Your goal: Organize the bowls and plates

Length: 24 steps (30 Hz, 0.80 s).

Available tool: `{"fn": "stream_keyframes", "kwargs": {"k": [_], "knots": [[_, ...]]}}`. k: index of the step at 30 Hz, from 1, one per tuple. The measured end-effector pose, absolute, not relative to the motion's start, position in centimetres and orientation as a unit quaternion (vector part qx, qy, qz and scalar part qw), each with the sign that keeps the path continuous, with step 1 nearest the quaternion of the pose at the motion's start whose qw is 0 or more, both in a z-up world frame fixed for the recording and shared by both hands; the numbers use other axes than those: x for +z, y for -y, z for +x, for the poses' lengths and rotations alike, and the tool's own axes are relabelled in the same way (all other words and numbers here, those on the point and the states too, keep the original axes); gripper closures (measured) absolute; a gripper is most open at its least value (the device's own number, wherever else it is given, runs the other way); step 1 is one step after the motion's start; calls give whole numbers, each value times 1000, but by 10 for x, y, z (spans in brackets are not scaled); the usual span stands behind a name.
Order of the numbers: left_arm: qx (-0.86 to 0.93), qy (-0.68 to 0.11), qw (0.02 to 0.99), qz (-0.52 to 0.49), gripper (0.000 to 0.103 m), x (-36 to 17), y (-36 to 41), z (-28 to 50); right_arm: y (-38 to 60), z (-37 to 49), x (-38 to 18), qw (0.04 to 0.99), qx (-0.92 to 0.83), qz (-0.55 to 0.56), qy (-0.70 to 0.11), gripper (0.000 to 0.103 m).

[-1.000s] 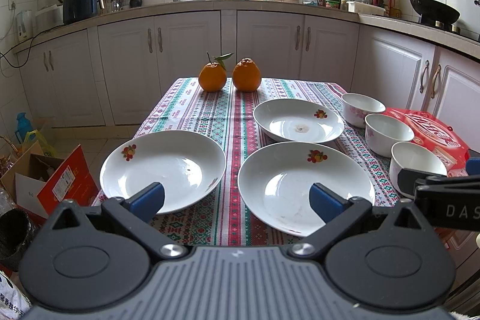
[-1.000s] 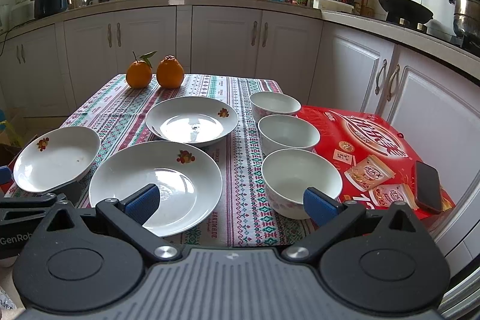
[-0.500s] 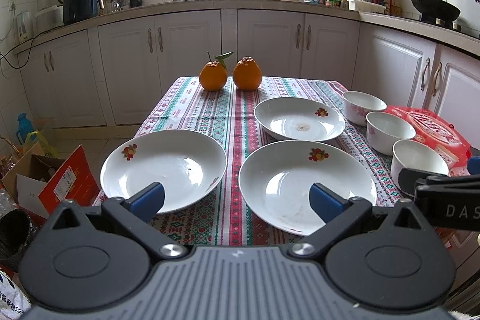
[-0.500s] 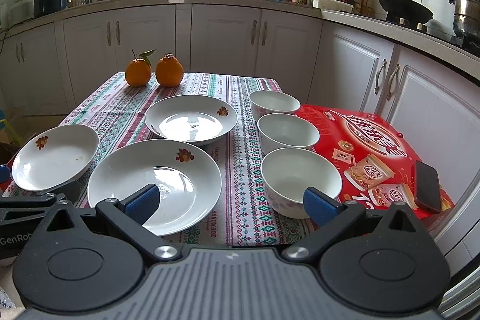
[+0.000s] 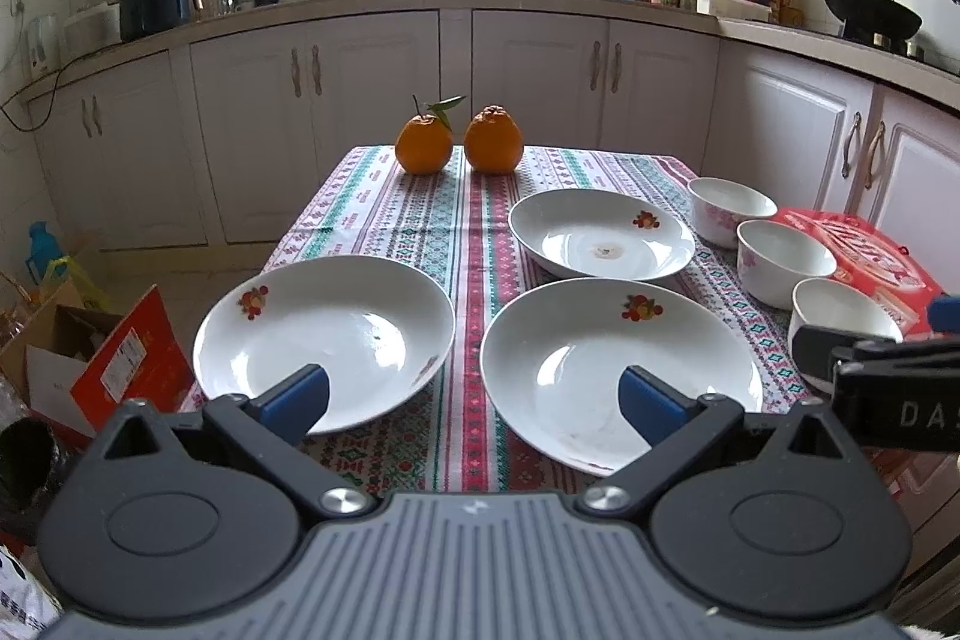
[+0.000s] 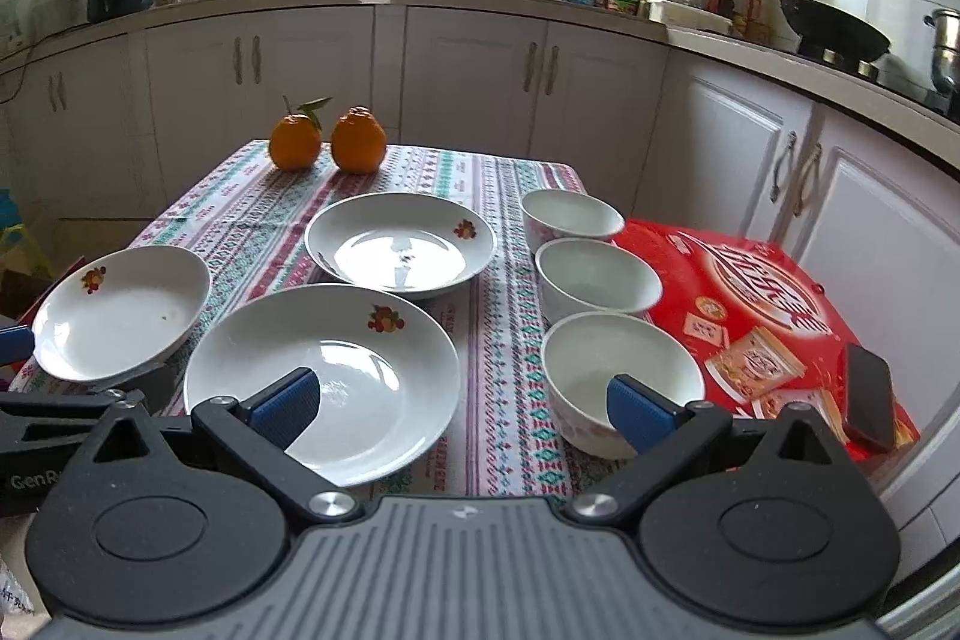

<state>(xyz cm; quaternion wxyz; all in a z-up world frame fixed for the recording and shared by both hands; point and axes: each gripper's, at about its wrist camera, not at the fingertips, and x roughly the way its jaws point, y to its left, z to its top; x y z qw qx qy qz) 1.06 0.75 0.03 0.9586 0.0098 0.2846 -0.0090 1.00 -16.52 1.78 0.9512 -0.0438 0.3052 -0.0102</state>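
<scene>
Three white plates with fruit prints lie on the patterned tablecloth: a near left plate, a near middle plate and a far plate. Three white bowls stand in a row on the right: near, middle and far. My left gripper is open and empty at the table's near edge, between the two near plates. My right gripper is open and empty, between the near middle plate and the near bowl.
Two oranges sit at the table's far end. A red snack box with a black phone lies right of the bowls. Cardboard boxes stand on the floor at left. White cabinets run behind.
Both grippers have drifted slightly forward toward the table; the dishes have not moved and both grippers stay open.
</scene>
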Motion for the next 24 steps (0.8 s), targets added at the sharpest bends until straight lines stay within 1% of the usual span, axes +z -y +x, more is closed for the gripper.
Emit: {"fn": "stream_keyframes", "kwargs": {"k": [7, 13, 18, 24], "knots": [[-24, -277, 961, 5, 1, 3, -17, 21, 166, 32, 25, 952, 21, -47, -303, 0], [-36, -262, 964, 20, 1, 6, -29, 31, 158, 55, 38, 955, 54, -87, -277, 0], [-28, -259, 965, 41, 1, 4, -48, 39, 149, 80, 49, 950, 125, -76, -275, 0], [-65, -279, 958, 14, 1, -5, -82, 38, 118, 113, 45, 928, 219, -74, -290, 0]]}}
